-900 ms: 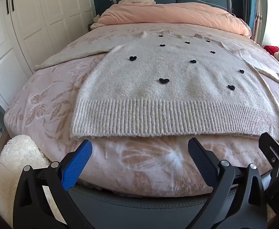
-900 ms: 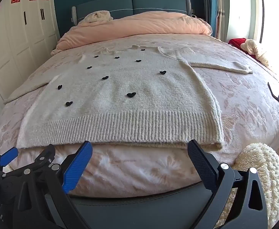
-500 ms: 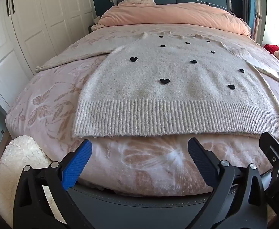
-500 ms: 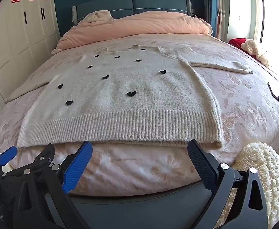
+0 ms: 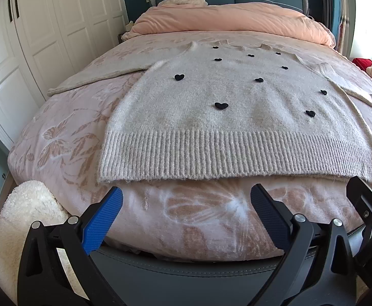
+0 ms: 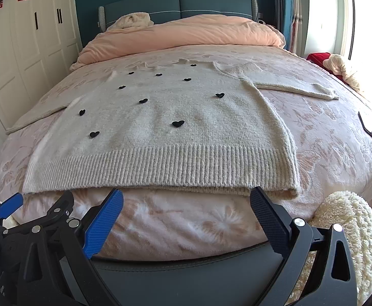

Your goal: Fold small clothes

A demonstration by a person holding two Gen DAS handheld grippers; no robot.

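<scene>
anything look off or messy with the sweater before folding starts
Nothing stands out. The sweater lies flat and face up on the bed, sleeves spread to both sides, hem near the foot edge.

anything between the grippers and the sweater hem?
Nothing visible. The sweater lies flat on the bed, ribbed hem nearest. Left gripper and right gripper hover just short of it, jaws wide, only bare bedspread between. The phone lies well off right.

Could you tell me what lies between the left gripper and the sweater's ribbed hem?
Only bare floral bedspread separates the open left gripper from the sweater, seen in the left wrist view.
</scene>
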